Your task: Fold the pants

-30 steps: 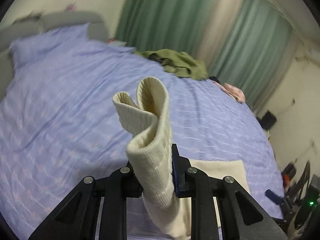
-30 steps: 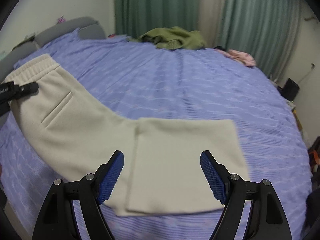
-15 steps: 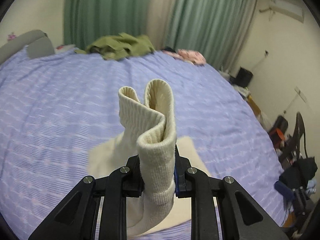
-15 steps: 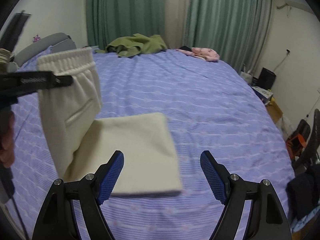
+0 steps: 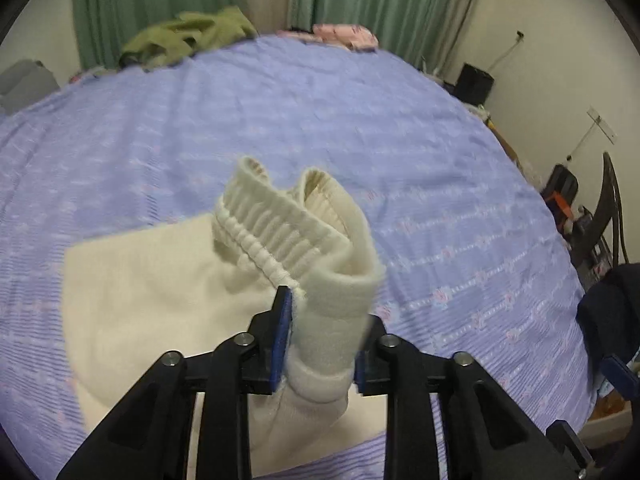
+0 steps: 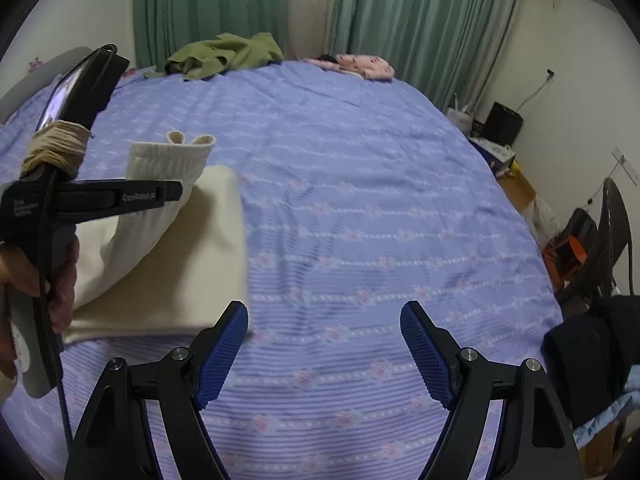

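Note:
Cream pants (image 5: 160, 288) lie folded on the purple bedsheet (image 5: 360, 120). Their ribbed waistband (image 5: 280, 232) stands between the jaws of my left gripper (image 5: 326, 320), which are opening; the pads still touch the cloth on both sides. The waistband leans to the left over the folded legs. In the right wrist view the pants (image 6: 192, 260) lie at the left, with the left gripper (image 6: 120, 200) and a hand holding it above them. My right gripper (image 6: 324, 320) stands open over bare sheet, just right of the pants' edge, with nothing between its fingers.
An olive garment (image 6: 224, 56) and a pink one (image 6: 364, 66) lie at the bed's far edge before green curtains. Right of the bed stand a black box (image 6: 504, 122), a chair (image 6: 612, 232) and dark clothing (image 6: 592, 344).
The left gripper carried the waistband across and down over the folded legs; its jaws have widened and the waistband has tipped left. The right gripper slid right, off the pants.

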Tool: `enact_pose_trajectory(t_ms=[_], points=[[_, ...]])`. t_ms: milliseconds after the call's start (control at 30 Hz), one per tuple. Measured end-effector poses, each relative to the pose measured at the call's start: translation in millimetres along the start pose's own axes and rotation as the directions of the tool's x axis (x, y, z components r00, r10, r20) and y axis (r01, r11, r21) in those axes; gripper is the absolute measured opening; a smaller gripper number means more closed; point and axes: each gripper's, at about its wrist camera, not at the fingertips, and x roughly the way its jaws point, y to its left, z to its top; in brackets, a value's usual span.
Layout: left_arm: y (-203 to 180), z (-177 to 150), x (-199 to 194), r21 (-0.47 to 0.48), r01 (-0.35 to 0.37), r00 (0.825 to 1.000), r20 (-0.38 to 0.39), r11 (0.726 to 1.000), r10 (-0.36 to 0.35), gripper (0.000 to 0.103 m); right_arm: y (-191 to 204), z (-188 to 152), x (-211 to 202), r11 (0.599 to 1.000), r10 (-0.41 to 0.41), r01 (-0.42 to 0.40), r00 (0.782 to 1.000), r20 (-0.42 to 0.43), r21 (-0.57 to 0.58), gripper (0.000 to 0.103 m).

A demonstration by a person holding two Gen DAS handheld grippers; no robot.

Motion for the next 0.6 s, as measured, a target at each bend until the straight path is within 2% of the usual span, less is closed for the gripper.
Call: enact_pose_trajectory(t_ms=[67,133,167,200,233,300,367,400,500,600], points=[[-2.3,-3.0,16.4,-0.030,0.053,0.995,-0.081,0.998,-0.055,0.039,-4.9,-3.3,5.5,1.000,-0.014,0.015,1.000,-0.015,0.011,0.080],[-1.1,-3.7,12.2,-0.058,0.110,0.989,-0.092,0.992,-0.116,0.048,-9.0,-4.6,10.5,0.999,-0.026,0.026,0.999,-0.030,0.021,0.080],[-0.6,-3.6,0.5,-0.066,0.157,0.985,-0.059,0.985,-0.161,0.053,-10.4,-3.9,12.1,0.999,-0.031,0.032,0.999,-0.035,0.028,0.080],[0.4,-3.6,-8.7,-0.062,0.172,0.984,-0.031,0.983,-0.174,0.067,-10.5,-2.7,11.7,0.999,-0.033,0.034,0.999,-0.035,0.035,0.080],[3.9,-4.0,-26.3,-0.057,0.167,0.986,0.023,0.984,-0.166,0.076,-11.1,-0.3,10.8,0.999,-0.030,0.031,0.999,-0.028,0.044,0.080],[19.8,-6.9,-60.8,-0.057,0.151,0.982,0.127,0.987,-0.143,0.082,-10.4,5.7,10.2,0.998,-0.018,0.019,1.000,-0.013,0.052,0.080],[38.8,-12.2,-79.0,-0.063,0.101,0.982,0.164,0.993,-0.090,0.083,-4.7,14.6,10.7,0.999,0.009,-0.010,1.000,0.010,0.053,0.080],[55.3,-18.3,-86.6,-0.065,0.042,0.985,0.170,0.997,-0.031,0.083,-0.3,19.2,12.3,0.998,0.033,-0.034,0.999,0.020,0.050,0.080],[96.1,-36.4,-87.5,-0.054,-0.081,0.989,0.122,0.995,0.087,0.083,18.2,33.8,25.1,0.990,0.134,-0.135,0.990,0.035,0.029,0.080],[135.3,-60.0,-79.5,-0.083,-0.152,0.987,0.046,0.985,0.156,0.083,37.0,47.9,52.3,0.971,0.233,-0.235,0.972,0.042,0.034,0.080]])
